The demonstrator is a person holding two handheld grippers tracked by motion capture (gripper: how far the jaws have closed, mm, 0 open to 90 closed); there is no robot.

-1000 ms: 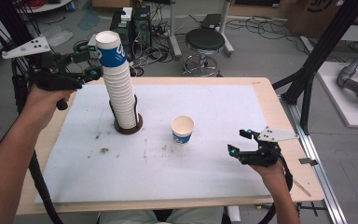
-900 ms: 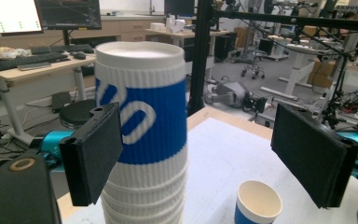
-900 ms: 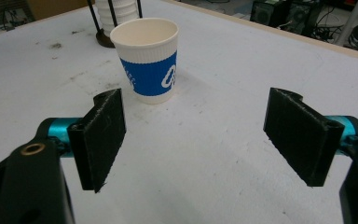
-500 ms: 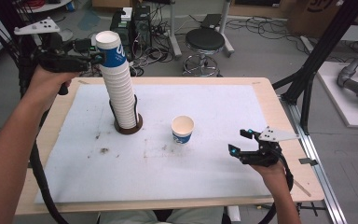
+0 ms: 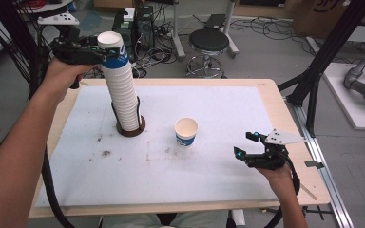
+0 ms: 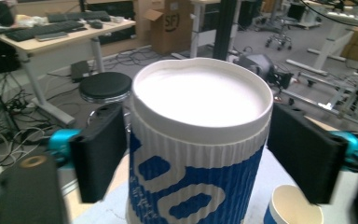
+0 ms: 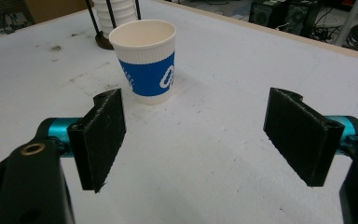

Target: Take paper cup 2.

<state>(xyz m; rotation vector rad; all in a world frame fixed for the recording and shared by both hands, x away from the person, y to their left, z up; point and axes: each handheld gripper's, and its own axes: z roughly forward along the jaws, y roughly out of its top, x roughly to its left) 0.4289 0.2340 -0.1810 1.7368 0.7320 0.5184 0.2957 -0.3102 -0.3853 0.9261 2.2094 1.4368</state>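
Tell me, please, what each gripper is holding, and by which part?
The left gripper clasps the top cup by its sides, just below the rim; the right gripper holds nothing.

- Left claw point(image 5: 105, 51) raised high at far left, forearm reaching up from bottom left, held level; jaws have just been closing, pads pressing both sides of the top cup point(image 6: 198, 154).
- Right claw point(image 5: 246, 145) low near right edge, jaws wide apart, nothing between.
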